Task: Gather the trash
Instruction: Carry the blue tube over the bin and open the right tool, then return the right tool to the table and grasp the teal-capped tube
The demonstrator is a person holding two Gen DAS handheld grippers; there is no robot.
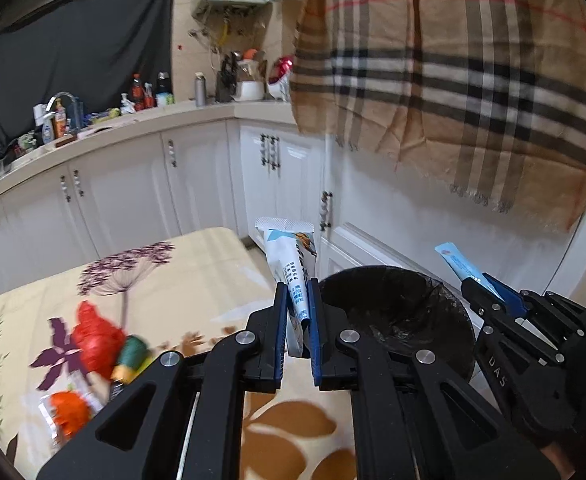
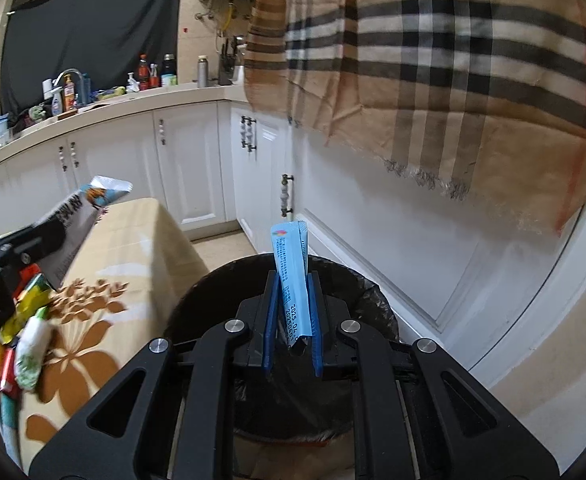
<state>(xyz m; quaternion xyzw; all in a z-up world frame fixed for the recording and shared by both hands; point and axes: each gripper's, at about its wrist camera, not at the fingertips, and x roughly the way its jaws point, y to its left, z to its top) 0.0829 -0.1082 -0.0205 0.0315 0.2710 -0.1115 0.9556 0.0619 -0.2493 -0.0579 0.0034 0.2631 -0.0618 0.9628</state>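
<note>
My left gripper (image 1: 296,292) is shut on a white and blue wrapper (image 1: 289,256) that stands upright between its blue pads, over the table's right edge beside the bin. My right gripper (image 2: 293,280) is shut on a light blue sachet (image 2: 291,268) and holds it above the black-lined trash bin (image 2: 357,292). The bin also shows in the left wrist view (image 1: 397,304), with the right gripper (image 1: 473,280) and its sachet (image 1: 459,262) over its far right rim. The left gripper and its wrapper (image 2: 89,204) show at the left of the right wrist view.
A floral tablecloth covers the table (image 1: 197,264), with red, orange and green wrappers (image 1: 97,340) lying on it; more wrappers (image 2: 25,340) show in the right wrist view. White cabinets (image 1: 197,176) and a cluttered counter run behind. A plaid cloth (image 1: 453,80) hangs at upper right.
</note>
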